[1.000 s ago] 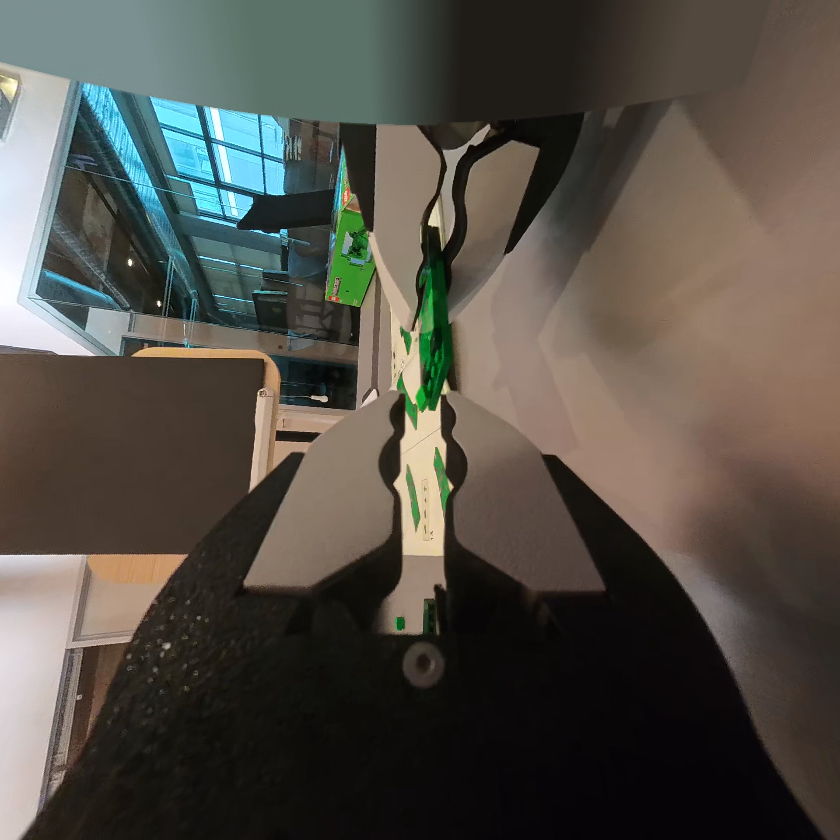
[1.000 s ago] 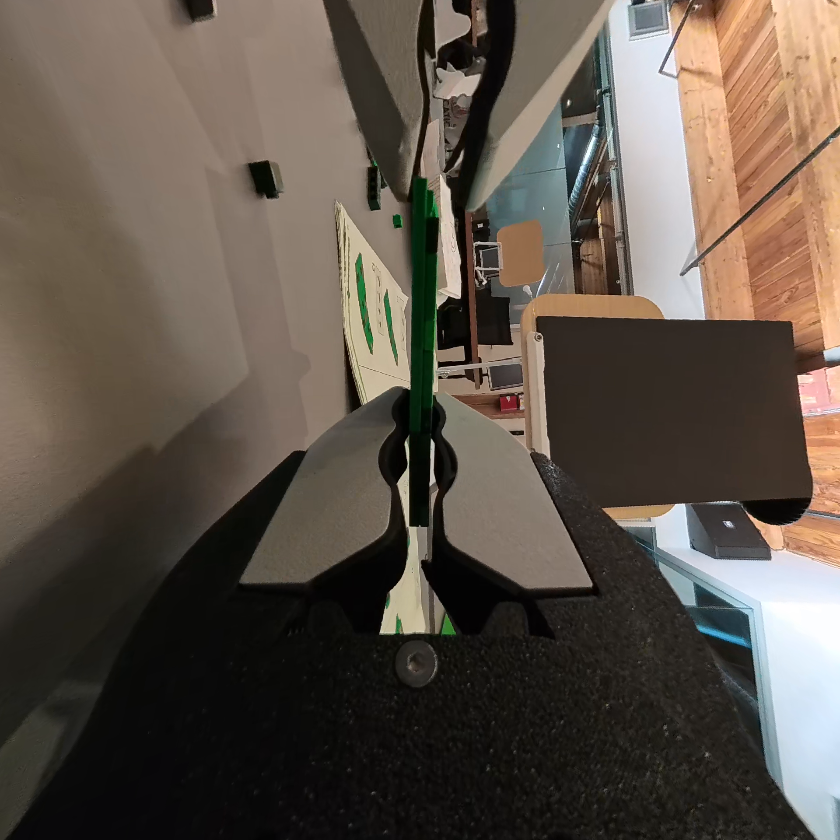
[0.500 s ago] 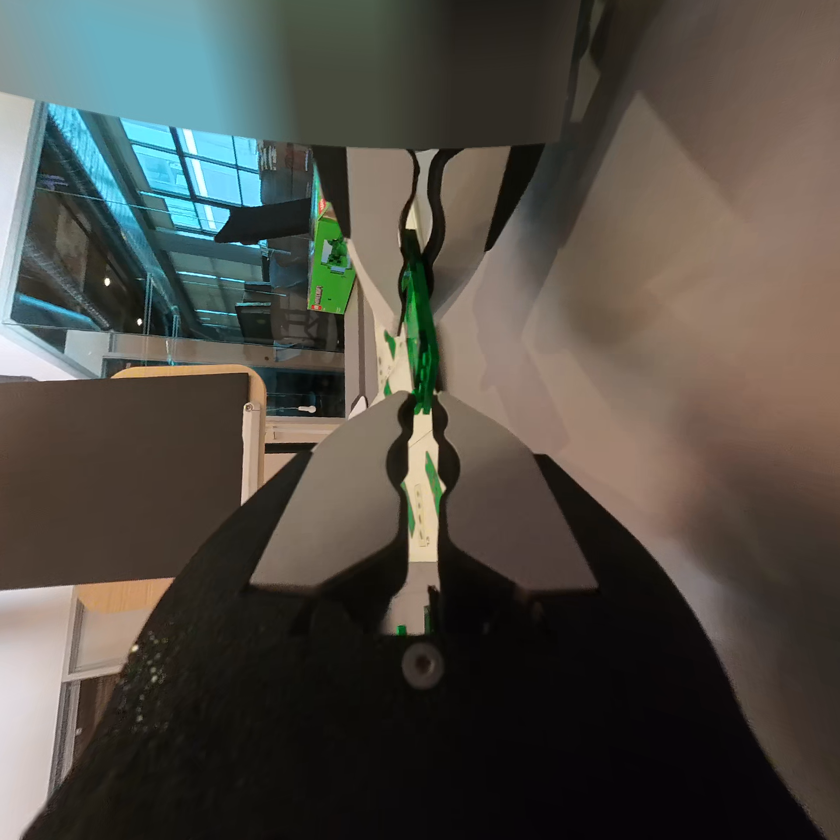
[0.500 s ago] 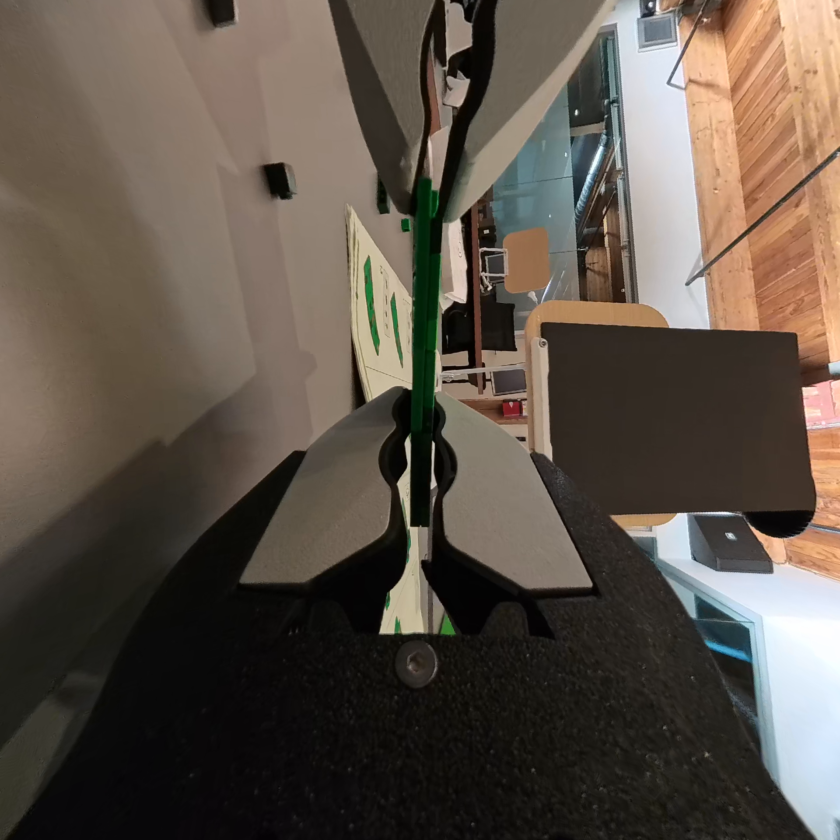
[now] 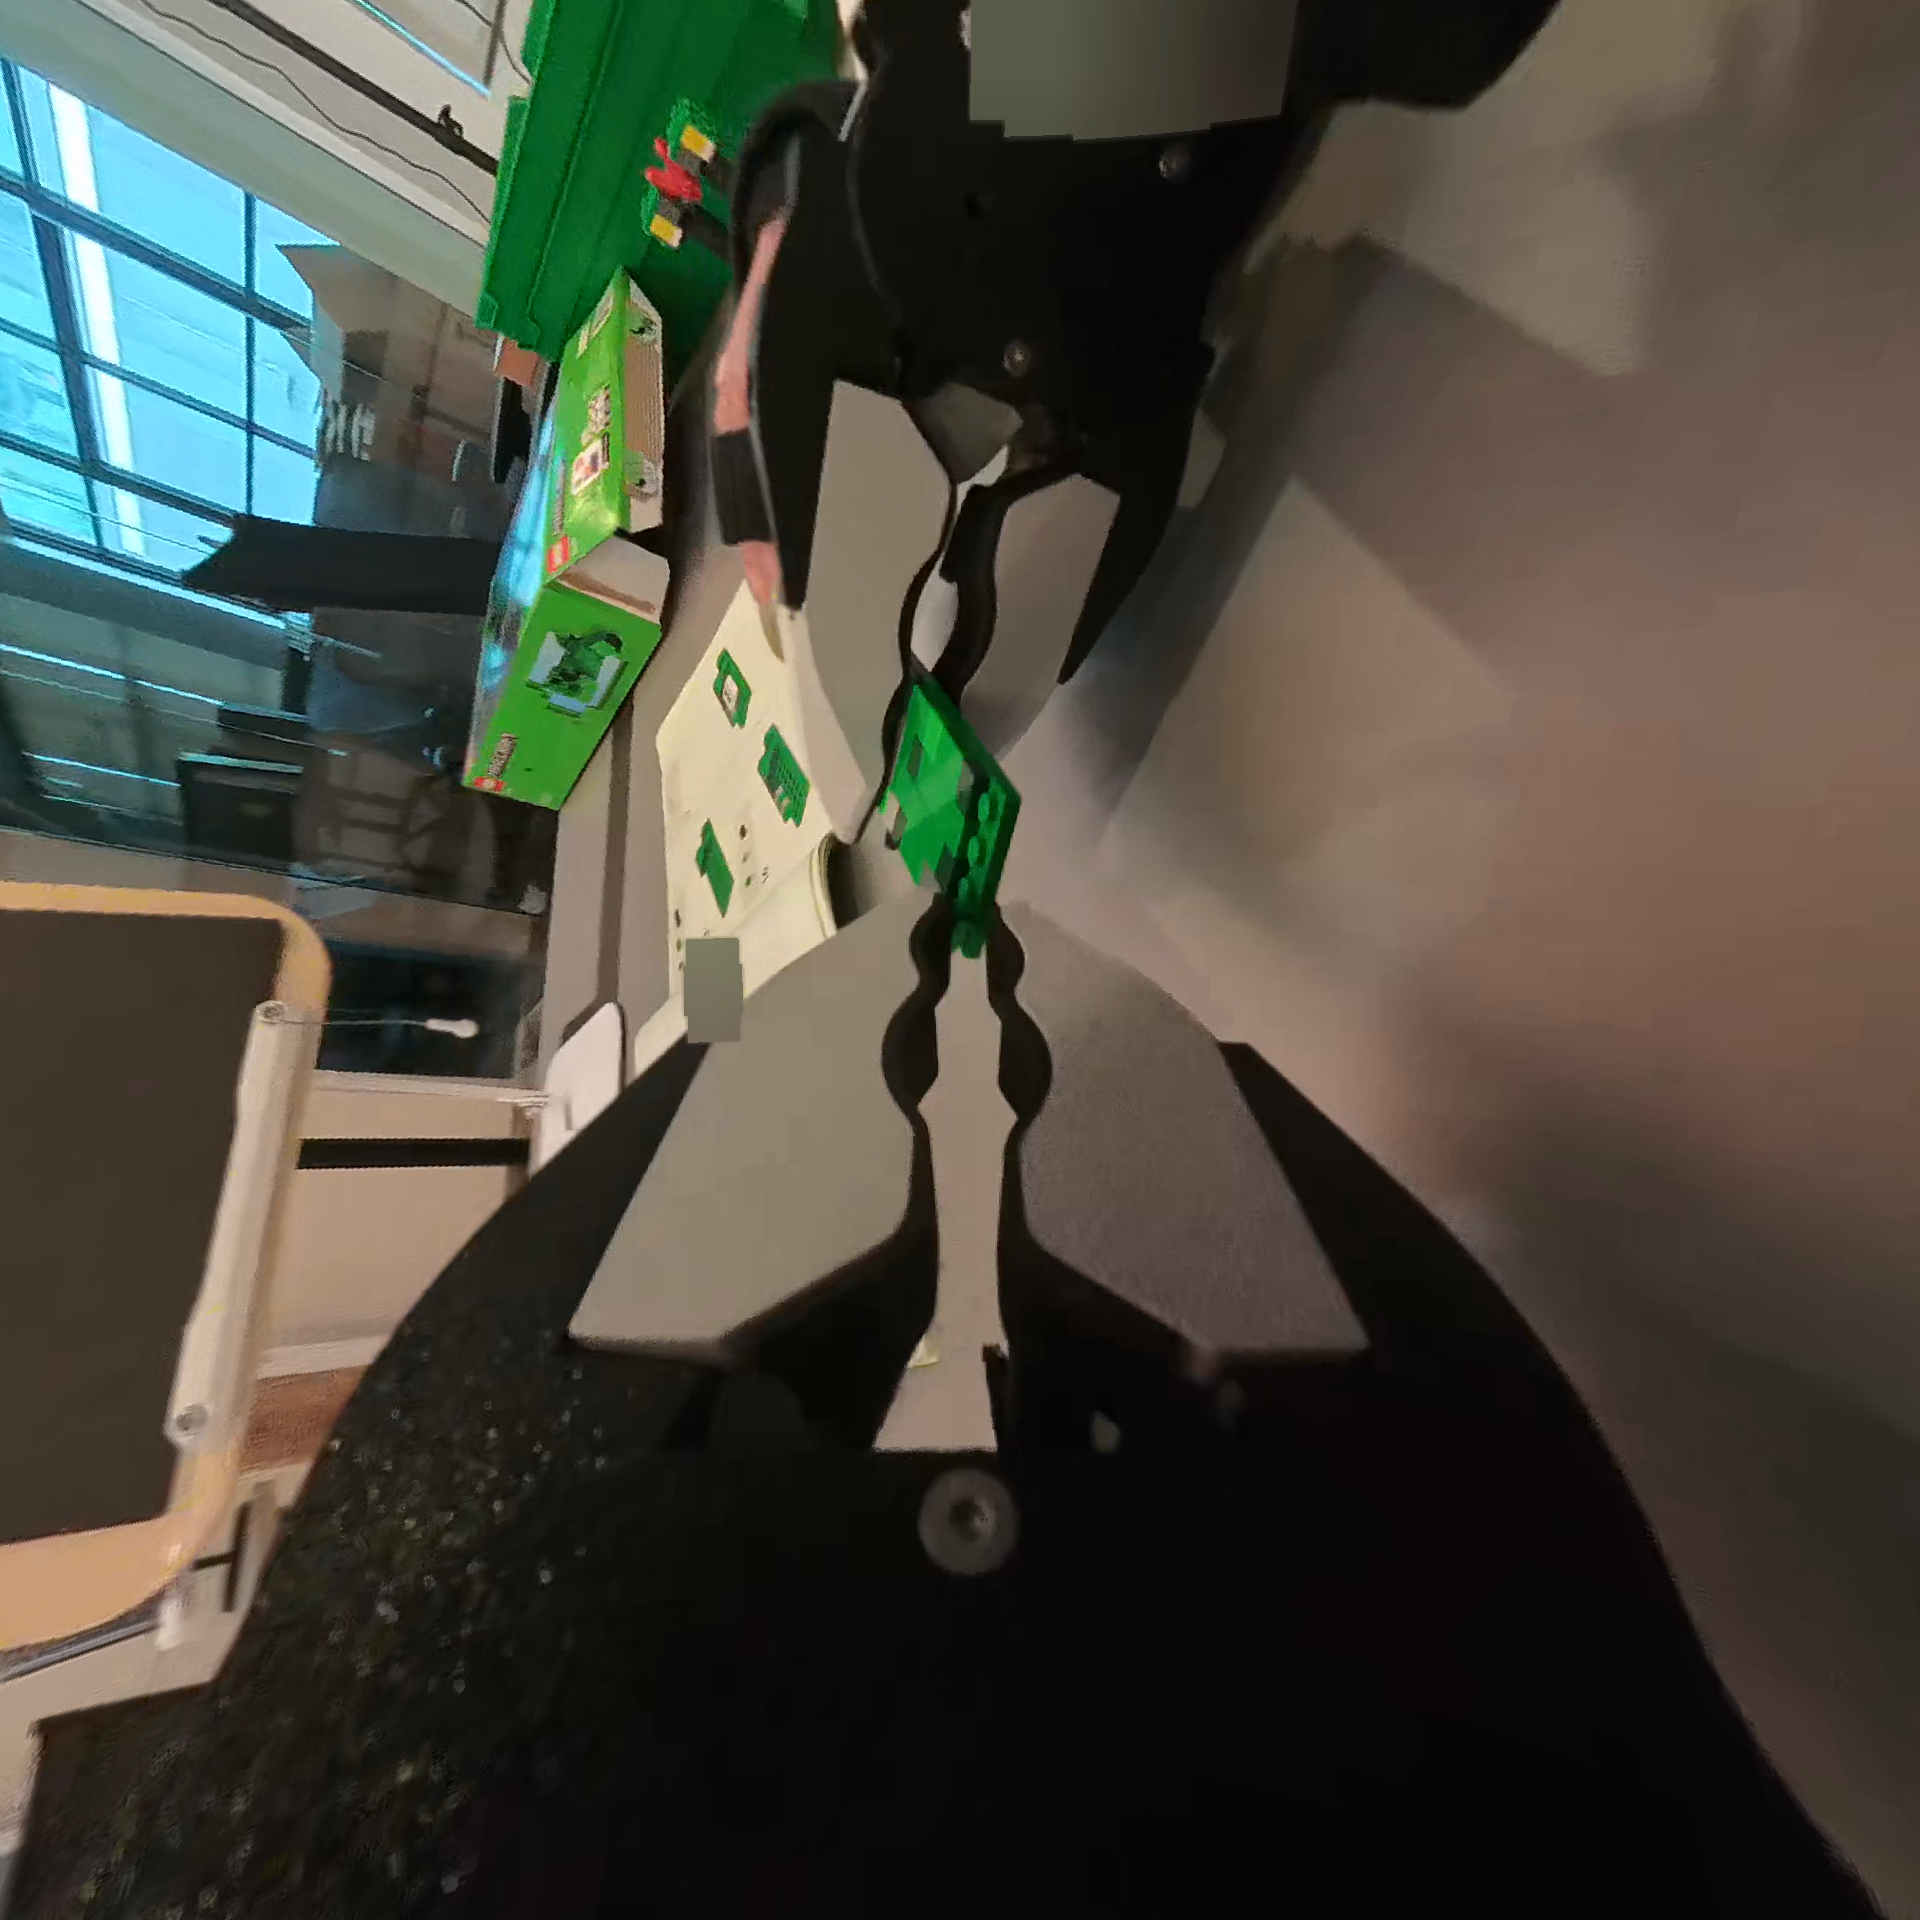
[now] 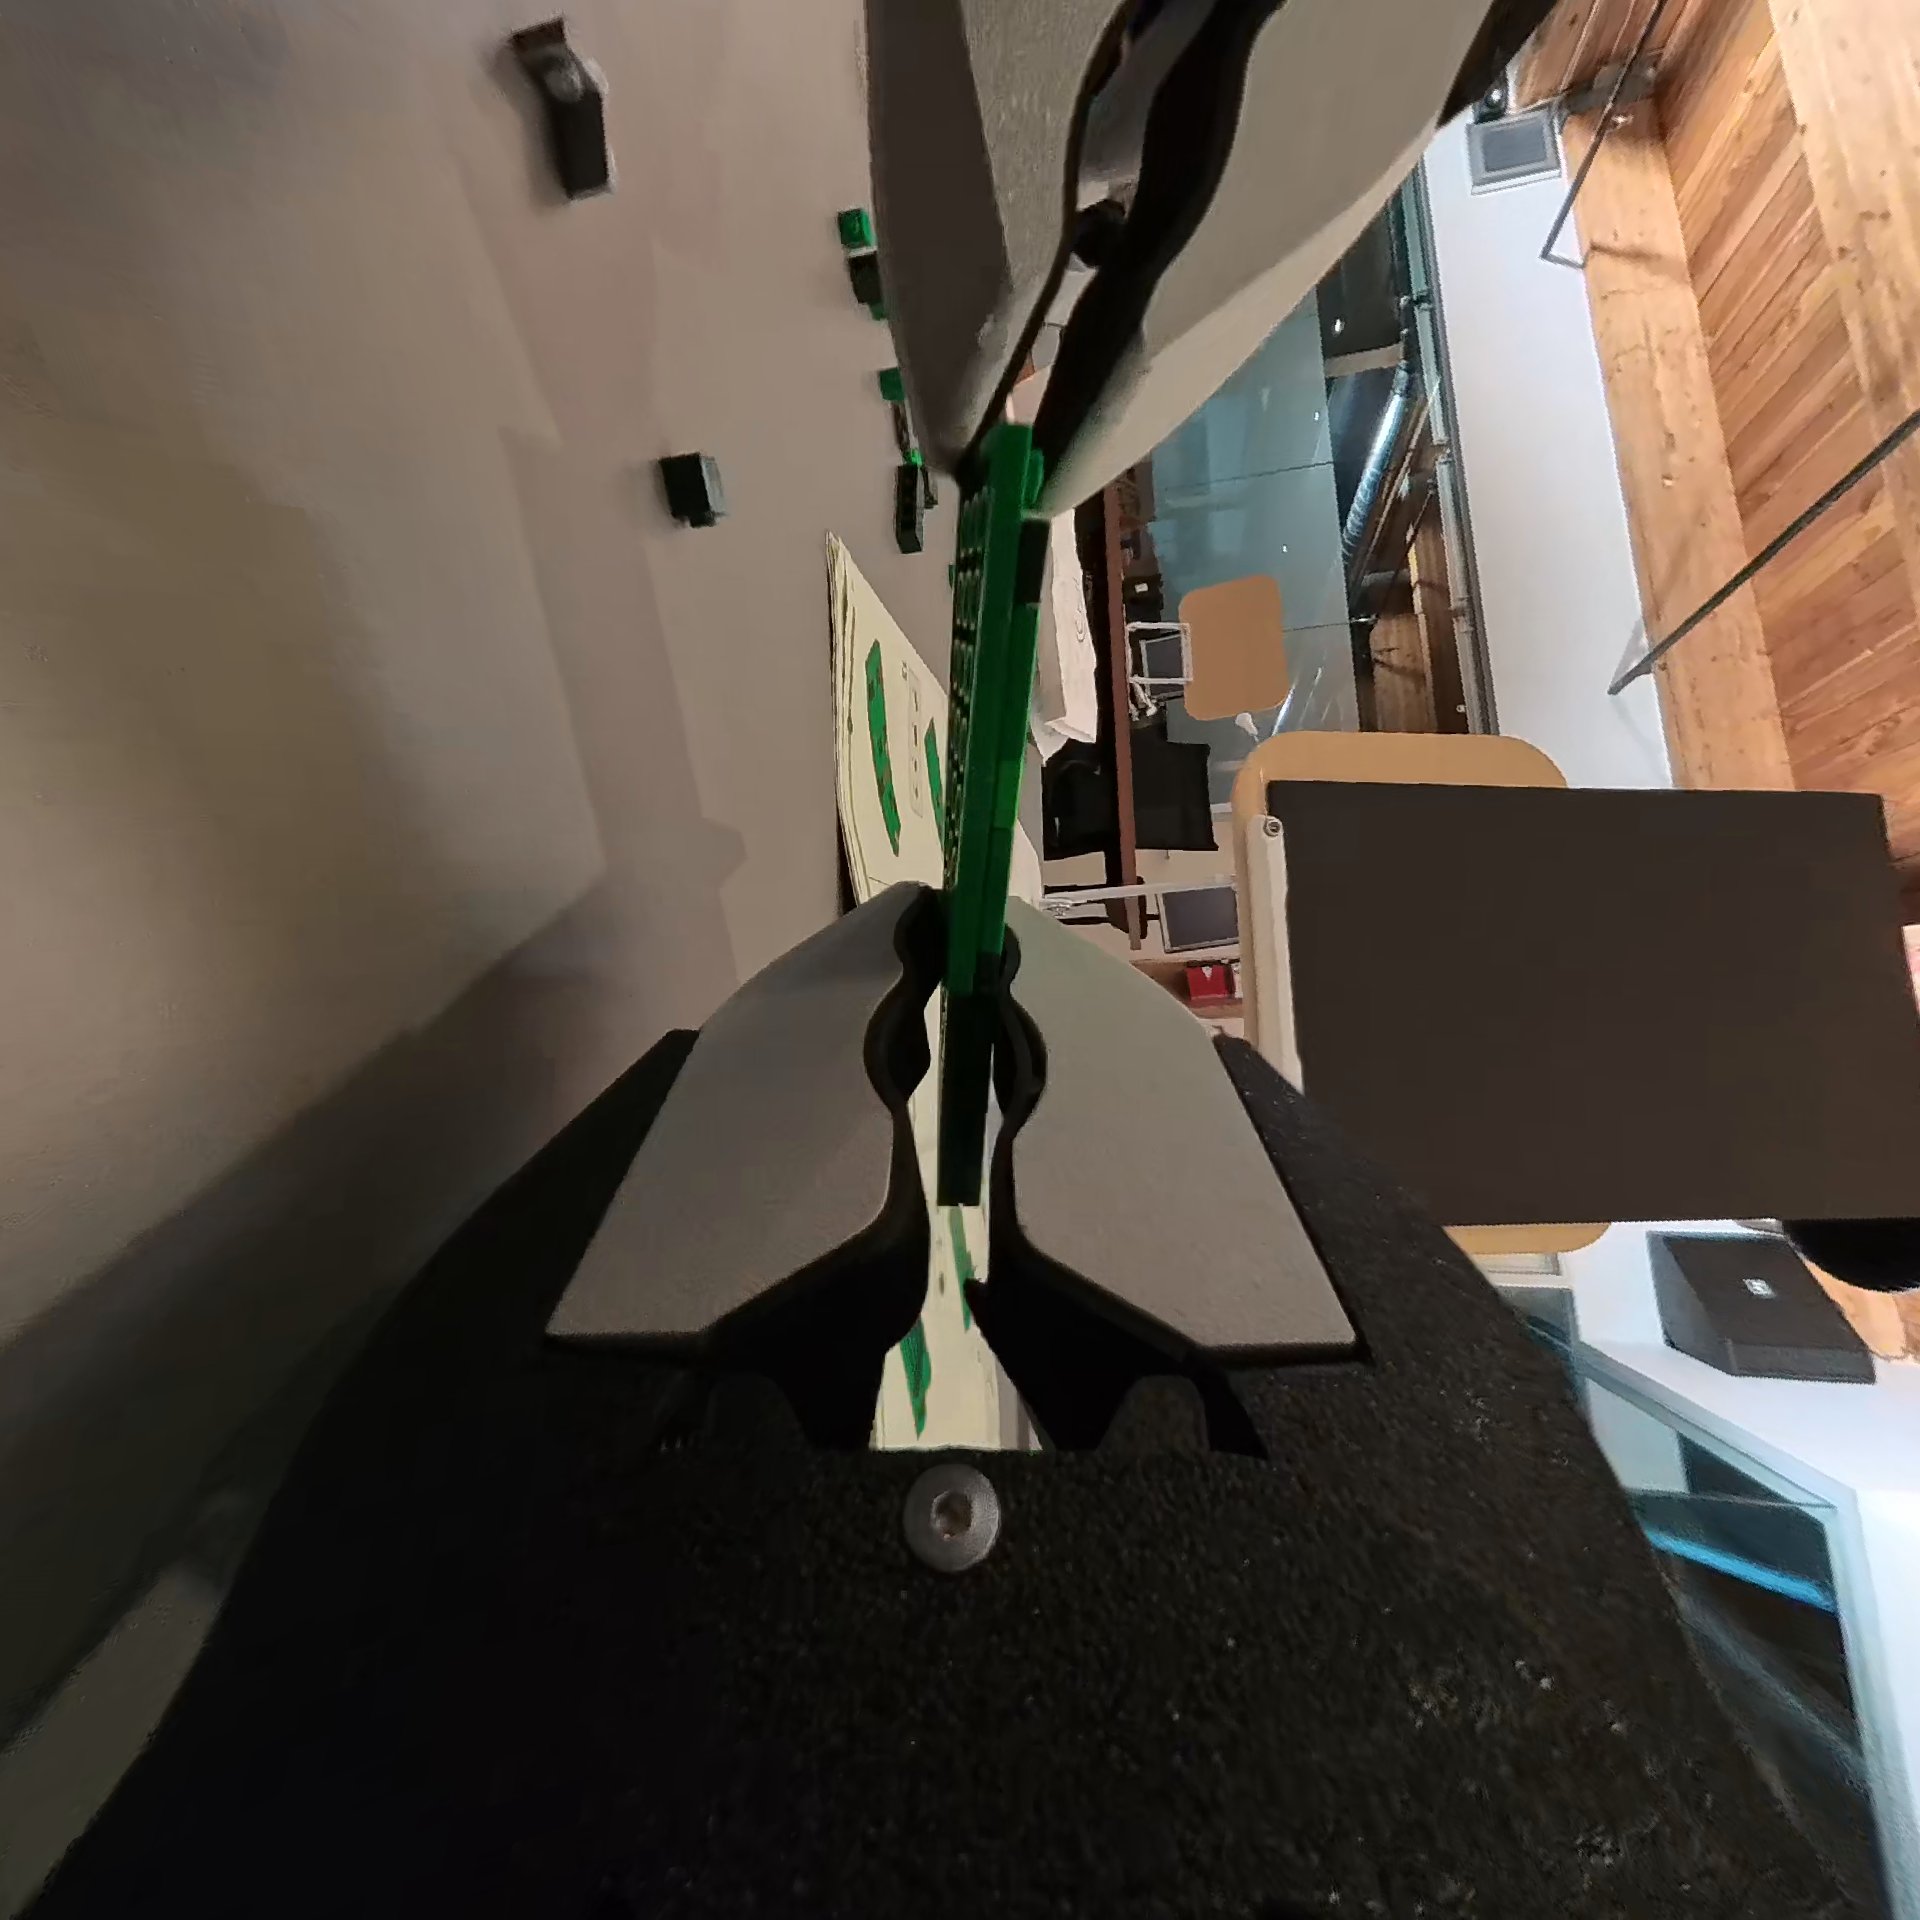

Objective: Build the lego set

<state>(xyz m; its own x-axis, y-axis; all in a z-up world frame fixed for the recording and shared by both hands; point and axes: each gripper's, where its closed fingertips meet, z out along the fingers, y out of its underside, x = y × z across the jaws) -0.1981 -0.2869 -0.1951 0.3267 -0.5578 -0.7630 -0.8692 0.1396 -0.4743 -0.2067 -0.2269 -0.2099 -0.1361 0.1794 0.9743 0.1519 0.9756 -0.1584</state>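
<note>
A flat green Lego plate assembly (image 5: 940,790) hangs in the air between my two grippers. My left gripper (image 5: 966,925) is shut on its near corner. My right gripper (image 5: 920,769) faces it from above in the left wrist view and clamps the plate's far end. In the right wrist view the plate (image 6: 982,727) is nearly edge-on, with studs showing on its left face. My right gripper (image 6: 971,914) is shut on it, and the left gripper (image 6: 997,478) pinches the far end.
A cream instruction sheet (image 5: 748,790) lies on the grey table (image 6: 312,623). Green Lego boxes (image 5: 561,686) stand beyond it. Several loose green and dark bricks (image 6: 686,488) lie scattered on the table. A chair with a black back (image 6: 1558,997) stands by the table edge.
The left gripper has swung round the plate, so the left wrist view now shows the plate's face instead of its edge. In the right wrist view the plate has tilted slightly. Both grippers stay shut on it.
</note>
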